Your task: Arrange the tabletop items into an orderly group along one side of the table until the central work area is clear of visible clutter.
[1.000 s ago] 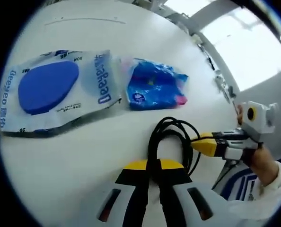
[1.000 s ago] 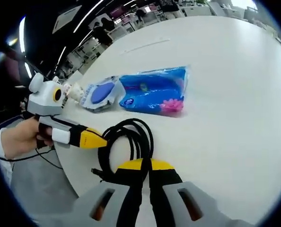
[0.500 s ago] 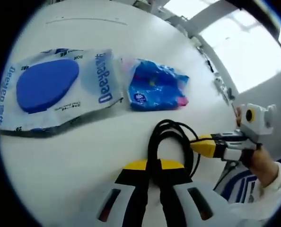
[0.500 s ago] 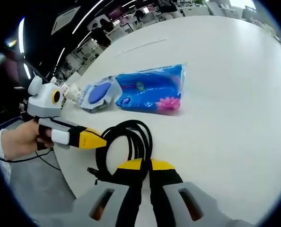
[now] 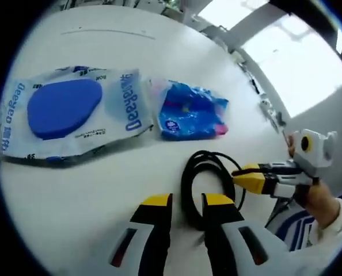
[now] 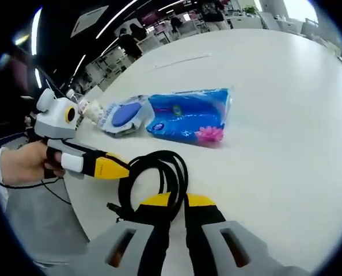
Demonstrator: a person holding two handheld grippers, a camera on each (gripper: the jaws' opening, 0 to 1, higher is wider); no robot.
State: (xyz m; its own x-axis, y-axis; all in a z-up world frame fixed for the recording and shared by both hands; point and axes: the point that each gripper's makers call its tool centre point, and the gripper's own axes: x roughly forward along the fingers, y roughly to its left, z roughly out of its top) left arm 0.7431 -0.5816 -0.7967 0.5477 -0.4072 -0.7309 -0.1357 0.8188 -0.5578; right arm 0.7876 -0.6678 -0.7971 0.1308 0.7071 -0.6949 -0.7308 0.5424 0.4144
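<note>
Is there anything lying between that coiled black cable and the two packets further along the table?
Nothing visible does. Bare white table lies between the coiled black cable and both the blue tissue packet and the clear wipes packet with a blue oval lid. The two packets sit side by side.

The table is a smooth white surface with a soft sheen, brighter toward the upper right of the left gripper view where window light falls on it. The wet-wipes pack at the left is thin, glossy plastic film, wrinkled at its edges, with a matt-looking blue lid patch. The blue tissue pack beside it is crinkly shiny plastic wrap that catches highlights. The black cable near the lower centre looks like smooth rubbery sheathing with a faint gloss. The left gripper has hard plastic jaws, yellow at the tips over black, on pale grey matt shells; the right gripper looks the same.
</note>
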